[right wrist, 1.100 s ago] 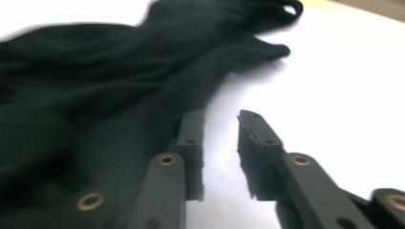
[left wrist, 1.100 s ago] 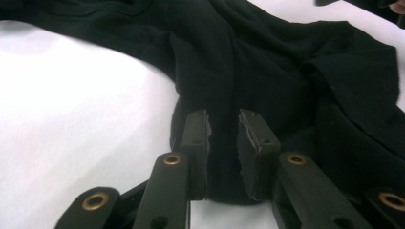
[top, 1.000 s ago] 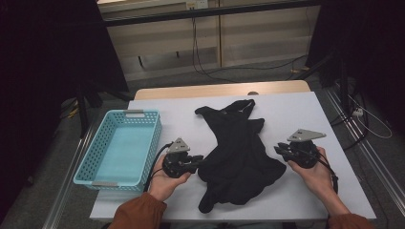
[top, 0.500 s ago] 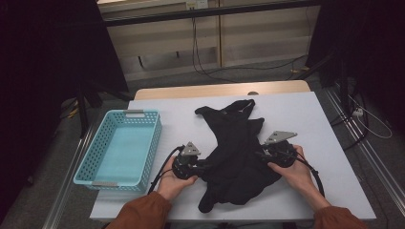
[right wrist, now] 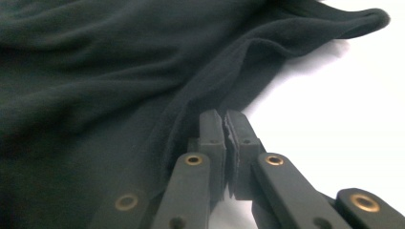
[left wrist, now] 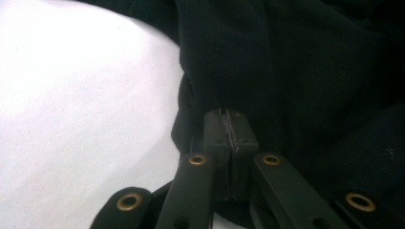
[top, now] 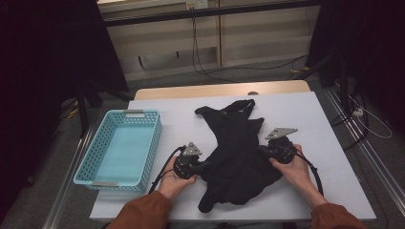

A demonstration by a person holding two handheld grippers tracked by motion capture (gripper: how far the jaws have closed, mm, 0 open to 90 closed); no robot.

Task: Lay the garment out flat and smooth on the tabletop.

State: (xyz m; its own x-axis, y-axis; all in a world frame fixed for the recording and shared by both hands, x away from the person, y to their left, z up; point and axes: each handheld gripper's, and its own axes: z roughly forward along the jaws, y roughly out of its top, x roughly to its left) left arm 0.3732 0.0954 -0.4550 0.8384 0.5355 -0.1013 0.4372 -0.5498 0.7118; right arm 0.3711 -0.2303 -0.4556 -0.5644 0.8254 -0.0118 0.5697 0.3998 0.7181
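High view: basket (top: 119, 148) left of garment (top: 236, 152)

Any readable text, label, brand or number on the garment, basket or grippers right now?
None: no words, brand marks or numbers can be read.
Black garment: plain cloth, no visible tag.
Light blue basket: no label.
Left gripper and right gripper: no markings legible.
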